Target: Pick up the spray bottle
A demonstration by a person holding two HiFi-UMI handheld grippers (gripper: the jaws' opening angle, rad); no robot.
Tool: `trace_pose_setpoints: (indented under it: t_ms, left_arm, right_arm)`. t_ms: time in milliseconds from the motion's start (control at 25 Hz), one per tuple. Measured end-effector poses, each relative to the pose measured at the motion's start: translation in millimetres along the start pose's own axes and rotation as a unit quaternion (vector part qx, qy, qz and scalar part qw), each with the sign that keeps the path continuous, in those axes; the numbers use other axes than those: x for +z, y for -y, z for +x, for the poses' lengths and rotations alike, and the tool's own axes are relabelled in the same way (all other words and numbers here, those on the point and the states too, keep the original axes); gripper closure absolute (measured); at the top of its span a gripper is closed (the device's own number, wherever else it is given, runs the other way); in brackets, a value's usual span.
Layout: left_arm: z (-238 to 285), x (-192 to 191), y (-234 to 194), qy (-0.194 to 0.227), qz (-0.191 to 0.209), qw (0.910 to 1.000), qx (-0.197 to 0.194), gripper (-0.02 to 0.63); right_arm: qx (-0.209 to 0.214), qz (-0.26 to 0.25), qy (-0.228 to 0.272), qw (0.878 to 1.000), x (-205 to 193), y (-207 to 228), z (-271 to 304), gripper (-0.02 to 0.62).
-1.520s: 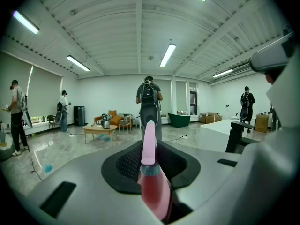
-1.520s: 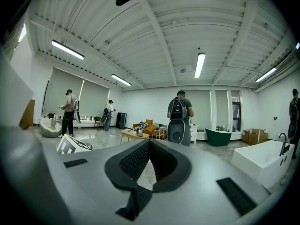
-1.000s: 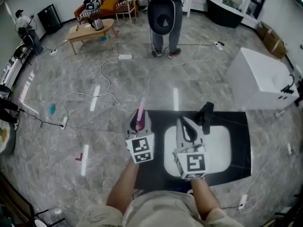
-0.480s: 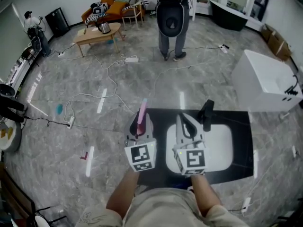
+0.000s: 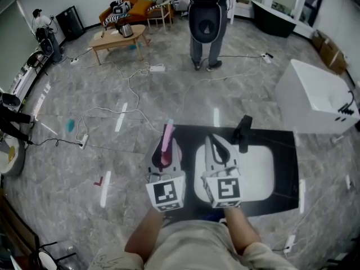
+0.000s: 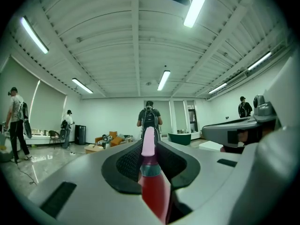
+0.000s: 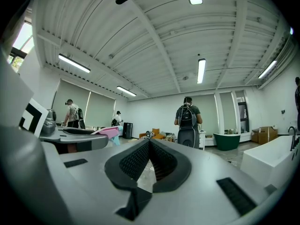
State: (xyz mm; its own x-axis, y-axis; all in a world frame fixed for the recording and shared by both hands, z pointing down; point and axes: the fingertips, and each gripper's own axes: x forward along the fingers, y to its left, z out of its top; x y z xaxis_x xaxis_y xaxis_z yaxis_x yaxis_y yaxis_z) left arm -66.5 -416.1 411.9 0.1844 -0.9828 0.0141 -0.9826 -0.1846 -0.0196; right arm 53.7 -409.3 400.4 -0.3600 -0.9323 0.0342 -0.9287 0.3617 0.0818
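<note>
The spray bottle (image 5: 167,139) has a pink nozzle and a red body. It sticks out forward from my left gripper (image 5: 163,153), which is shut on it. In the left gripper view the red body (image 6: 152,186) fills the space between the pads, and the pink nozzle (image 6: 148,142) points ahead. My right gripper (image 5: 217,149) hovers beside it over the white basin (image 5: 256,170). Its jaws are shut and hold nothing, with the tips meeting in the right gripper view (image 7: 149,144). That view also shows the left gripper (image 7: 77,138) and the pink nozzle (image 7: 108,132) at its left.
A black faucet (image 5: 243,133) stands at the basin's far edge, set in a black counter (image 5: 286,151). A person with a backpack (image 5: 206,21) stands ahead on the marble floor. Cables (image 5: 129,89) trail across it. A white tub (image 5: 315,97) is at right, a wooden table (image 5: 117,38) far left.
My left gripper has drawn back toward me and risen with the bottle still in it. The right gripper has barely shifted.
</note>
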Motion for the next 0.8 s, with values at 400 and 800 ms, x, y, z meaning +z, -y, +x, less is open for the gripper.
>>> trace_pose_setpoints:
  t_ms: [400, 800]
  left_arm:
    - [0.8, -1.8, -4.1, 0.002, 0.003, 1.0000, 0.007, 0.512]
    - [0.4, -4.2, -6.4, -0.001, 0.006, 1.0000, 0.002, 0.512]
  right_arm:
    - [0.000, -0.009, -0.005, 1.000, -2.5, -3.3, 2.6, 0.592]
    - [-0.007, -0.011, -0.005, 1.000, -0.2, -5.9, 2.5, 0.592]
